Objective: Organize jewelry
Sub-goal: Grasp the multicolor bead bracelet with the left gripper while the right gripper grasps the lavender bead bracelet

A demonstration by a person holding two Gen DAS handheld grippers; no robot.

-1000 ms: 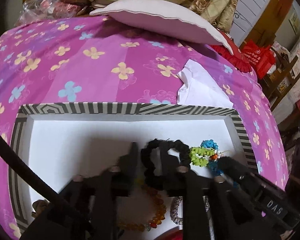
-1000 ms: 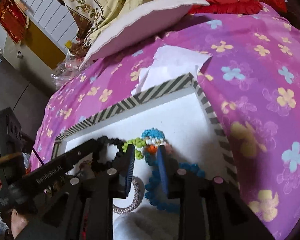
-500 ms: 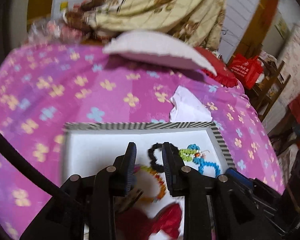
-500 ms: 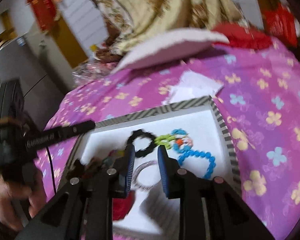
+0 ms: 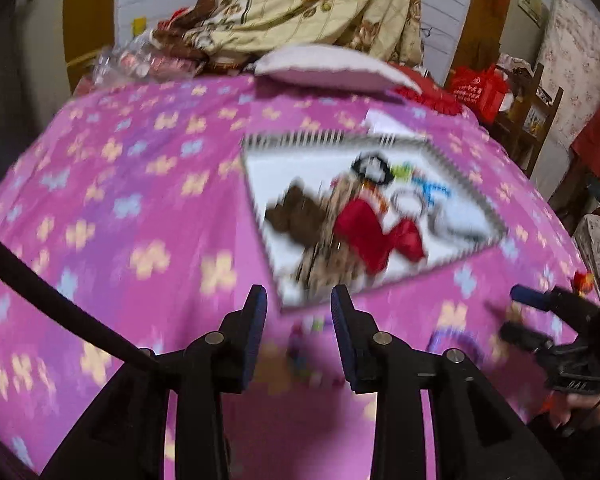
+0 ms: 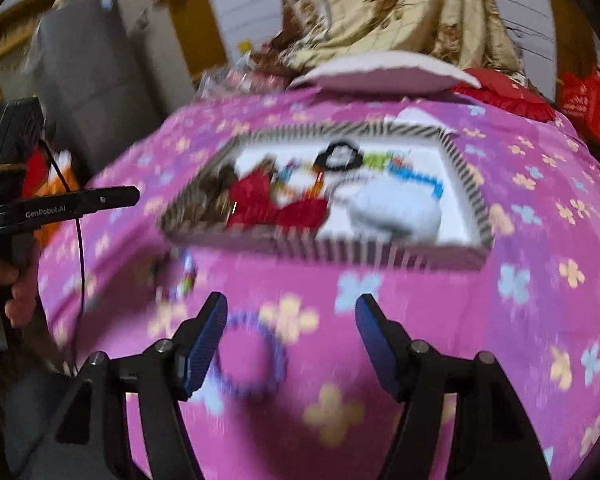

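Both grippers were off tray (image 6: 400,254), jaws just opening, holding nothing: right (image 6: 290,322) wide over purple bracelet (image 6: 252,354), left (image 5: 299,312) narrower.

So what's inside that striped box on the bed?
The striped box holds a black beaded ring, blue beads, a red cloth piece and brownish items; blur and overlap hide whatever lies beneath.

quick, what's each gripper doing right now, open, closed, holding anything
Left gripper: open, jaws just been opening, nothing between them, above the bedspread.
Right gripper: open wide, jaws just been opening, holding nothing; a purple bead bracelet lies below it.
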